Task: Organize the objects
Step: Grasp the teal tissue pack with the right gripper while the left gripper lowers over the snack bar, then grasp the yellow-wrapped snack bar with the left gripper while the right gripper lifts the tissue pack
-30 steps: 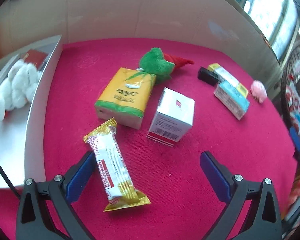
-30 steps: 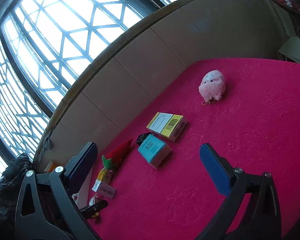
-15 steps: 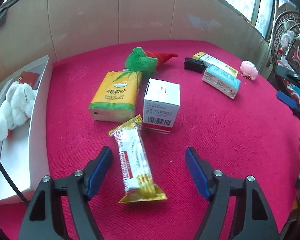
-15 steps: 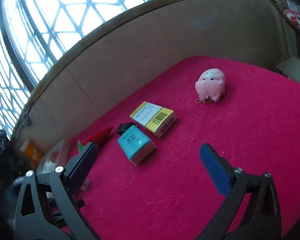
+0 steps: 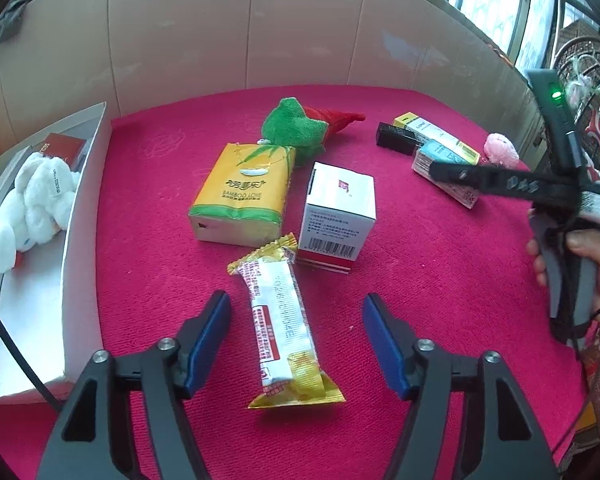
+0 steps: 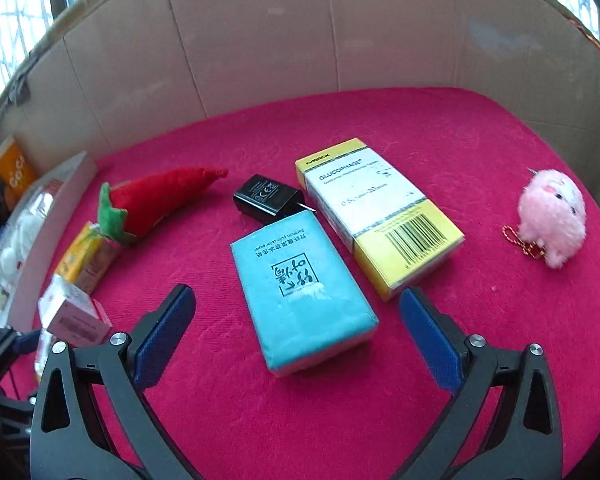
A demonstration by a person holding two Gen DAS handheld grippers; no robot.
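Observation:
A yellow-and-white snack bar [image 5: 286,320] lies on the red cloth between the pads of my left gripper [image 5: 296,330]. Its jaws are closing, with a gap still showing on both sides of the bar. Behind it stand a white carton [image 5: 340,216], a yellow tissue pack [image 5: 242,192] and a plush carrot [image 5: 300,124]. My right gripper [image 6: 296,320] is open around the near end of a blue tissue pack [image 6: 300,284] without touching it. Beside that pack lie a yellow-and-white medicine box [image 6: 380,216], a black charger [image 6: 266,198] and a pink plush [image 6: 552,216].
A white tray [image 5: 82,216] at the left holds a white plush [image 5: 36,204] and a red box [image 5: 62,148]. A cardboard wall [image 5: 260,24] rings the back of the cloth. A hand [image 5: 592,264] holds the right gripper's handle at the right edge.
The left jaws have narrowed around the snack bar. The right gripper has swung left and rolled level, coming down over the blue tissue pack.

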